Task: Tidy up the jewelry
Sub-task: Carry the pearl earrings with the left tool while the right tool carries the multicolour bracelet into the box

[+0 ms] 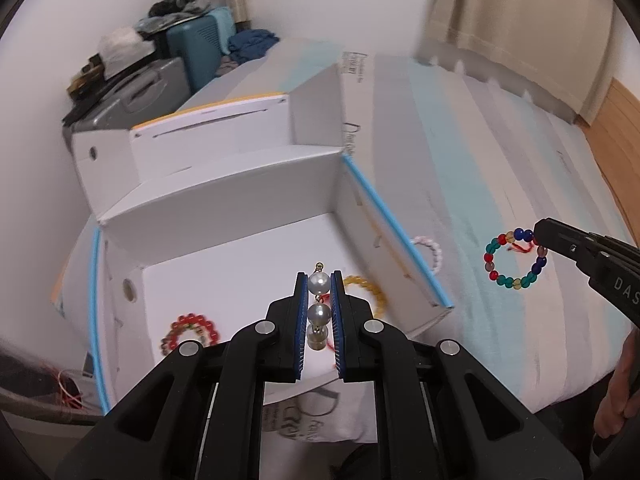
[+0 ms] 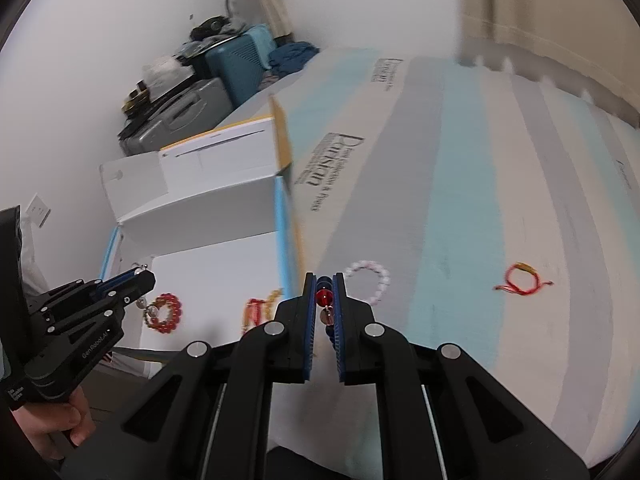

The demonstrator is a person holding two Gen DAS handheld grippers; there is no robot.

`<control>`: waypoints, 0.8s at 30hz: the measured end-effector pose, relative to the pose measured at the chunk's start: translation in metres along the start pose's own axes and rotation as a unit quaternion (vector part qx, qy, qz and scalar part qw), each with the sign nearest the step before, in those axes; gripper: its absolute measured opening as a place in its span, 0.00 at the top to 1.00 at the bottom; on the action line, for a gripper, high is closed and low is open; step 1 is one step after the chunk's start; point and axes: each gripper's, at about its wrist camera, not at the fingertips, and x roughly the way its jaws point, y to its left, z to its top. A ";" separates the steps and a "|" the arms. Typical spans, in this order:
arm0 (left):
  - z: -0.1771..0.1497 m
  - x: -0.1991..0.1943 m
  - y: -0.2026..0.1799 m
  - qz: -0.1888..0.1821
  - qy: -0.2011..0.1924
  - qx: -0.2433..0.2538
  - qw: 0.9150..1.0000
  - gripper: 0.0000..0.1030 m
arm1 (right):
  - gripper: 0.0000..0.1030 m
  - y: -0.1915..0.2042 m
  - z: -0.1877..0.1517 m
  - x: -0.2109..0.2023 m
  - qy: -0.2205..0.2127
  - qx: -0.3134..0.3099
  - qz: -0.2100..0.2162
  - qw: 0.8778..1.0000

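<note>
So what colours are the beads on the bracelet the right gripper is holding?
The beaded bracelet has teal, red, blue and amber beads; best seen in the left wrist view, held by the right gripper.

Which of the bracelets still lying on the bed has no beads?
The thin red string bracelet, lying alone far to the right on the bedcover. The other one on the bed, the pale pink bracelet by the box, is beaded.

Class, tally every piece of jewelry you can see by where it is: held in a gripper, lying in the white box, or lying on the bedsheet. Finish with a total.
Held in a gripper: 2 (pearl piece, multicolour bead bracelet)
In the white box: 2 (red bead bracelet, yellow bead bracelet)
On the bedsheet: 2 (pink bead bracelet, red cord bracelet)
Total: 6
</note>
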 end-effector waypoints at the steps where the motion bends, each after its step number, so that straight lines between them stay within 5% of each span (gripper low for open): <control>1: -0.001 0.000 0.005 0.003 0.001 -0.003 1.000 0.90 | 0.93 0.008 0.001 0.003 0.001 -0.004 0.003 1.000; 24: -0.034 0.043 0.103 0.025 0.049 -0.069 0.996 0.90 | 0.93 0.108 0.002 0.084 0.056 -0.062 0.031 0.996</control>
